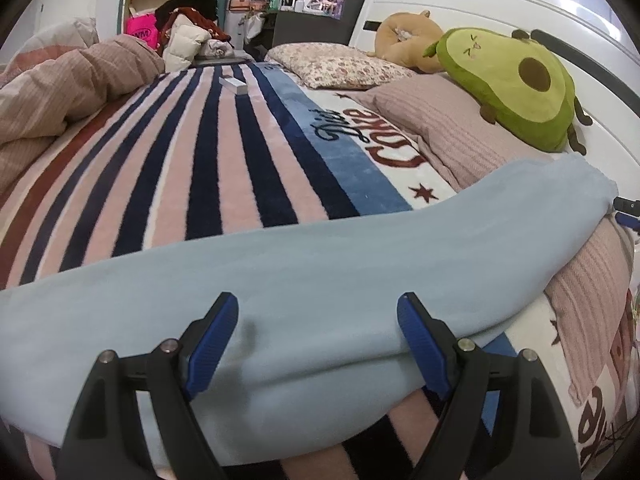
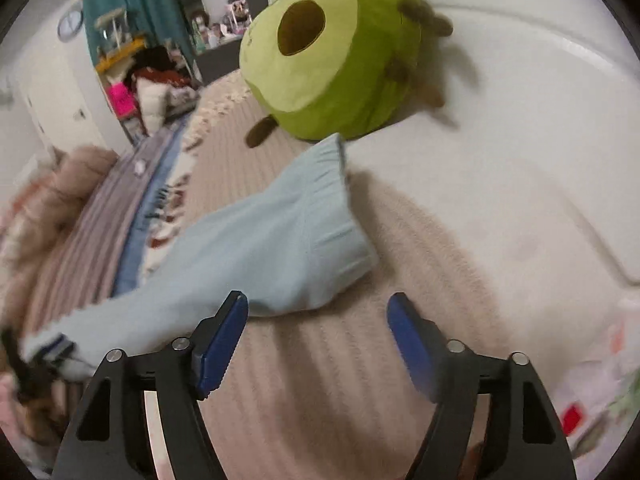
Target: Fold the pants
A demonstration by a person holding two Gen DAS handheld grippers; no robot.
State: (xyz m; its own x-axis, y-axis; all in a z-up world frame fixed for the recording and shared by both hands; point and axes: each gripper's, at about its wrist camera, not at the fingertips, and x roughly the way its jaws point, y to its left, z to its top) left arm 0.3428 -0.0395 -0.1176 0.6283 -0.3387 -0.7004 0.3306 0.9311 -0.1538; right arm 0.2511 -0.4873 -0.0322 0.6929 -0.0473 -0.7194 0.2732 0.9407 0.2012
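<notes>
While pants (image 1: pixel 320 264) lie lengthwise; waistband toward avocado plush (image 2: pixel 320 52) | both tongs agape

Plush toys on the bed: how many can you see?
2. The green avocado plush leans against the white headboard; an orange plush sits beyond it, behind the floral pillow. Others may be hidden.

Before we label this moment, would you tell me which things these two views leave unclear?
- Pants, left wrist view: near hem hidden behind the left gripper.
- Pants' far leg end, right wrist view: smeared by motion blur at the left edge.
- Small white box, left wrist view: too small to identify.
- Right gripper: open over the pink pillow; contact unclear.
</notes>
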